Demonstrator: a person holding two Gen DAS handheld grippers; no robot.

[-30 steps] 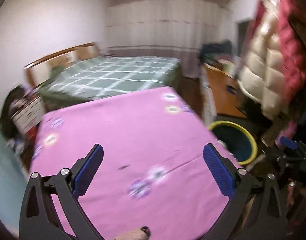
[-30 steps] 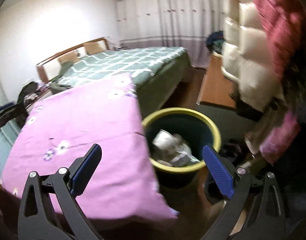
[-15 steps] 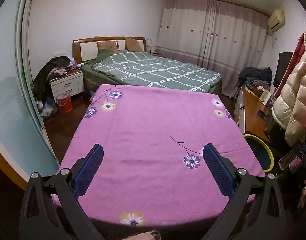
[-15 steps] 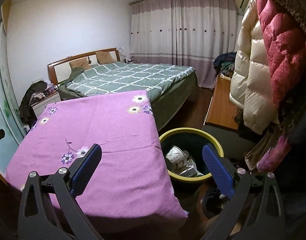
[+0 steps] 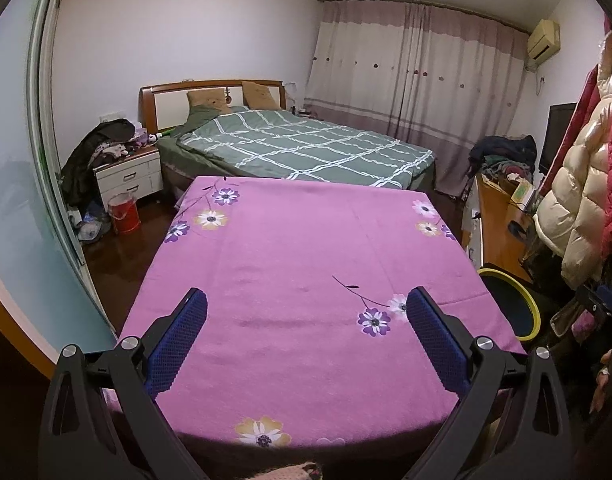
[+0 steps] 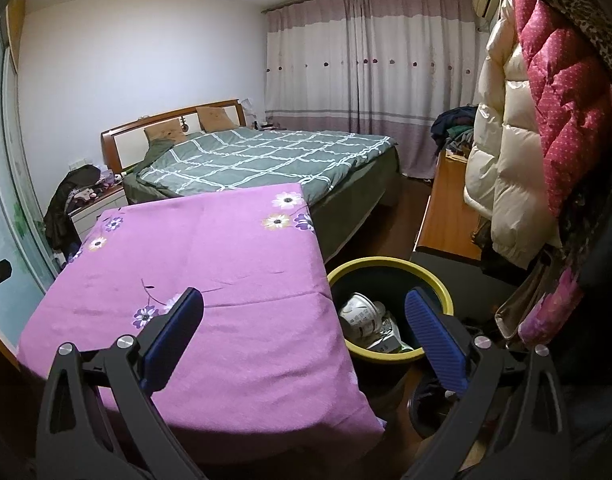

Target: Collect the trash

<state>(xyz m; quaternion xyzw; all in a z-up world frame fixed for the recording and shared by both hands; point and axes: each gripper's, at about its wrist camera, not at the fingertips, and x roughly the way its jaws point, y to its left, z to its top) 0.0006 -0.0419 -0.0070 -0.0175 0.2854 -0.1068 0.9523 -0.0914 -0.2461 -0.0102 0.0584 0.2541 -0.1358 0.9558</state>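
Observation:
A yellow-rimmed dark trash bin (image 6: 390,270) stands on the floor at the right edge of the purple flowered table (image 6: 225,248). Inside it lie crumpled white paper cups and wrappers (image 6: 366,316). My right gripper (image 6: 303,300) hangs open above the table's right edge and the bin, with nothing between its fingers. In the left wrist view my left gripper (image 5: 306,300) stands open over the near part of the table (image 5: 306,232), also holding nothing. The bin's rim (image 5: 524,300) shows at the right there.
A green checked bed (image 5: 306,148) lies beyond the table. A white nightstand (image 5: 129,176) and a red bucket (image 5: 123,212) stand at the left. A wooden desk (image 6: 446,216) and hanging puffy coats (image 6: 518,140) crowd the right side.
Both views have steadied and pulled back from the bin side; the left gripper swung left to face the table squarely. Both grippers stay open.

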